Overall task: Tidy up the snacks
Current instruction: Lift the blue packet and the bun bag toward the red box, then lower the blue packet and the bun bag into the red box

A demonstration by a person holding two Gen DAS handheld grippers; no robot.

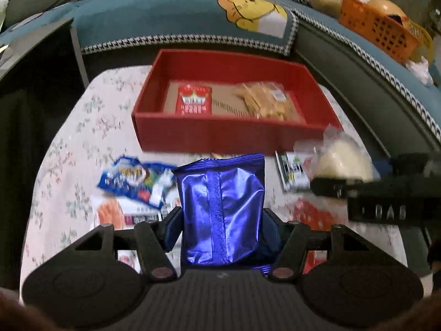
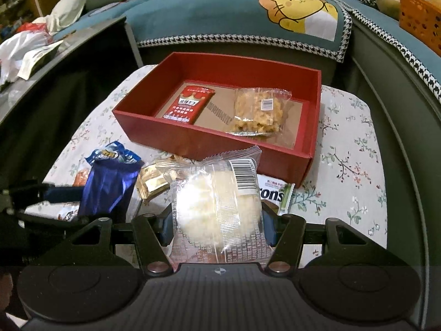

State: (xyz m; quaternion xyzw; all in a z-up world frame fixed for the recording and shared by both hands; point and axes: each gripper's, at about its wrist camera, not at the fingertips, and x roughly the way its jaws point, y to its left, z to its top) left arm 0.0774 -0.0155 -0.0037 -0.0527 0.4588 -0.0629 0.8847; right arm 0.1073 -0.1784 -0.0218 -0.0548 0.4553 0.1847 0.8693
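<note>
Left gripper (image 1: 220,220): jaws clamp the blue foil packet (image 1: 220,209), held above the tabletop (image 1: 69,165) just short of the red box (image 1: 220,138). Right gripper (image 2: 217,226): jaws clamp a clear-wrapped rice cake (image 2: 217,207). Risks: the slick foil may slip free; the two grippers, close together, may collide at the box's near wall.

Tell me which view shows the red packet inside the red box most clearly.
The right wrist view: the red packet lies sharp on the floor of the red box, its print visible. In the left wrist view the same packet is blurred.
</note>
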